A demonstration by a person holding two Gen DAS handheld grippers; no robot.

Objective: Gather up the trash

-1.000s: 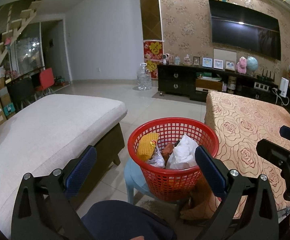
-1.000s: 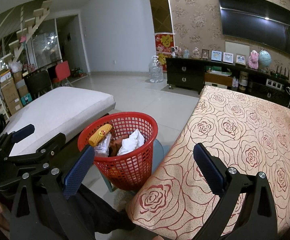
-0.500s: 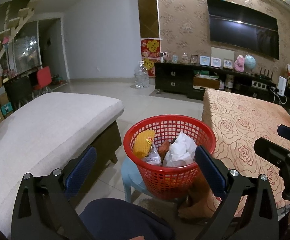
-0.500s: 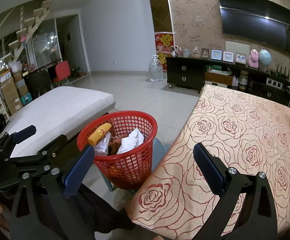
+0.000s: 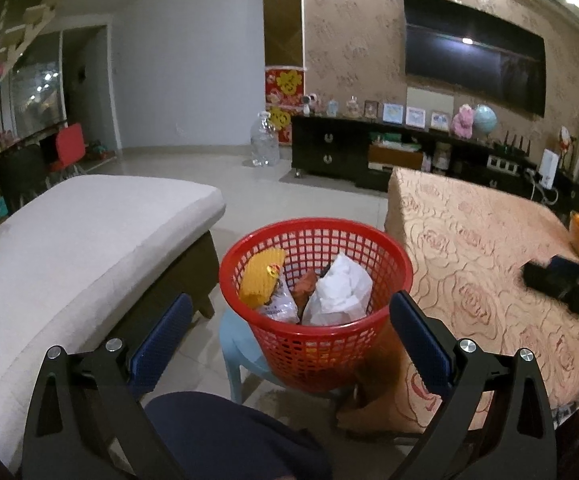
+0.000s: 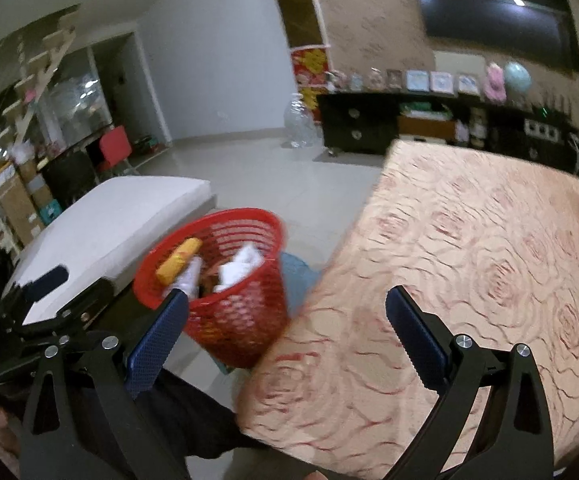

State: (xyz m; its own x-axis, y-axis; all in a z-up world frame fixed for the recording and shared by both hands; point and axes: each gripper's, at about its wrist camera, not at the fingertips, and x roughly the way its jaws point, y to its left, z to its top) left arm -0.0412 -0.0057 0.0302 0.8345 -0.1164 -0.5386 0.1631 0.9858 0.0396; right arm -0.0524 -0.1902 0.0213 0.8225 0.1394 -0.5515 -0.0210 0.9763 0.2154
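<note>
Sitting at my left gripper's [image 5: 289,320] twelve o'clock, the red basket [image 5: 317,344] holds a yellow packet [image 5: 259,282] and white crumpled bag [image 5: 339,294], perched on a pale blue stool [image 5: 235,344]. Both my grippers gape wide, empty; my right gripper [image 6: 287,320] hovers above the rose-patterned tablecloth [image 6: 469,272], basket at ten o'clock

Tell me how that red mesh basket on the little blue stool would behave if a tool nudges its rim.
The red basket looks like thin open-mesh plastic holding only wrappers and crumpled paper, so probably light. It narrows toward its base, so a rim nudge may tip it. The blue stool seat is small, leaving little margin.
</note>
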